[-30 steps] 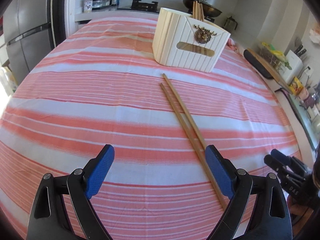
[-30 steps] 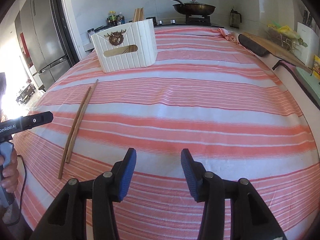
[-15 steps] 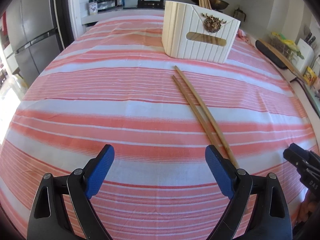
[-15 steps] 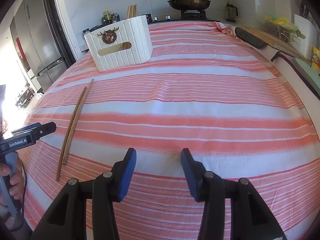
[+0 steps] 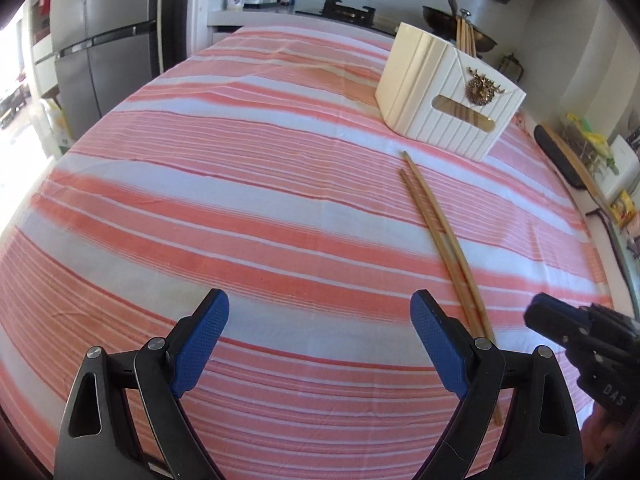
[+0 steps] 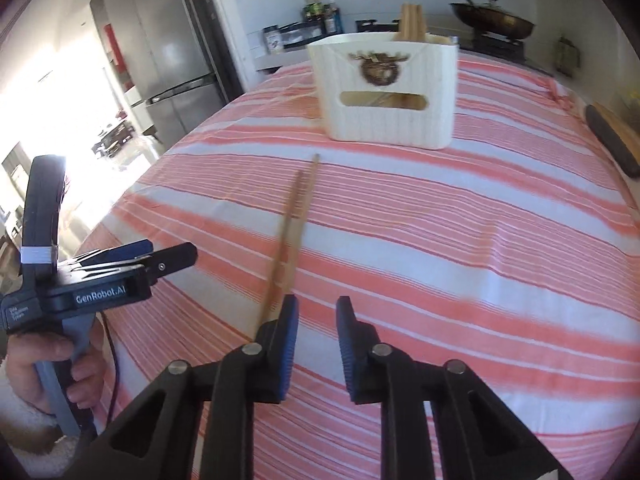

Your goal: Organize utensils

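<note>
Two sets of tongs hover over the striped desk (image 5: 240, 184). Left tongs (image 5: 320, 340) stand wide apart, nothing between the pads; right tongs (image 6: 316, 340) are closing to a narrow gap — empty too. Both loose chopsticks (image 6: 292, 224) lie side by side, running from just left of the right tongs toward the white utensil box (image 6: 386, 92) at the far side, which holds more chopsticks — open cloth elsewhere.

coral-striped cloth (image 5: 240, 208), cream box (image 5: 436, 120)
</note>
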